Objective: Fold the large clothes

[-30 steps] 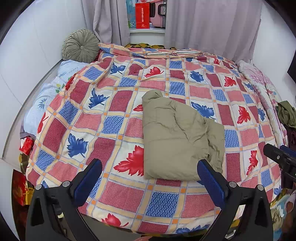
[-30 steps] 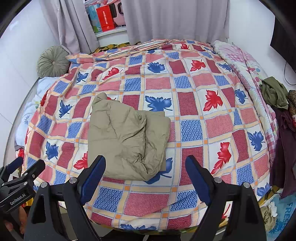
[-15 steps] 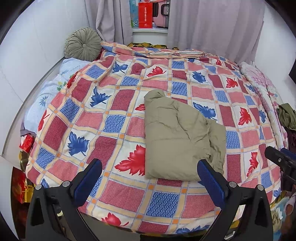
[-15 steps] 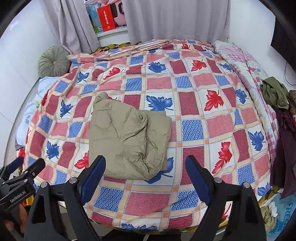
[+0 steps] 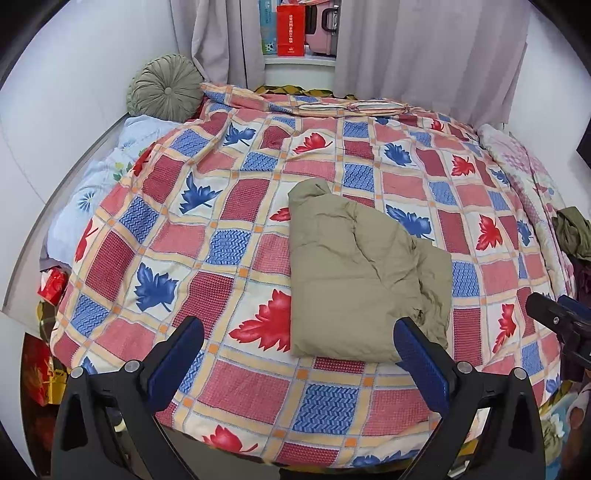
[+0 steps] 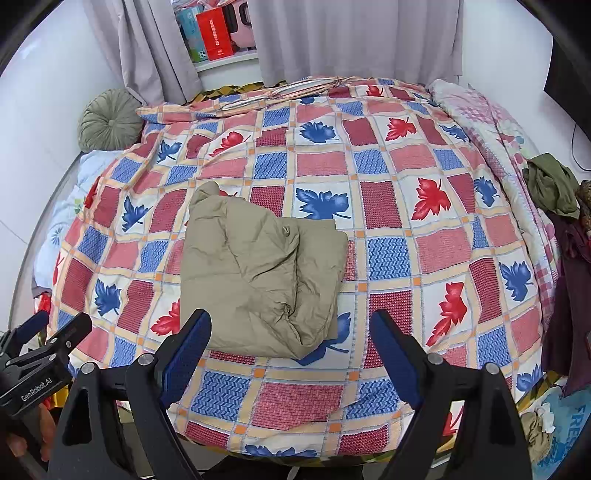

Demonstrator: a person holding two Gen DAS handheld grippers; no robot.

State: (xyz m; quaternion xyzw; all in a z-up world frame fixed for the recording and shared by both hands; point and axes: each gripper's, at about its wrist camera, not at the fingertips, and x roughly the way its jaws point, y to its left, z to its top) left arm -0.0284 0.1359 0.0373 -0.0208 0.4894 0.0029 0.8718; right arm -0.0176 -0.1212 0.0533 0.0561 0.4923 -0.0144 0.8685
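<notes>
left wrist view: left claw (image 5: 299,354) and right claw (image 6: 291,350) both spread wide, empty, above folded khaki garment (image 5: 362,273)

Right tool (image 5: 561,325) cut off at frame edge, red box (image 5: 290,31) print too small to read

Matt, crinkled khaki cloth garment (image 5: 362,273)

Folded khaki garment (image 5: 360,273) on bedspread (image 5: 229,206)
</notes>
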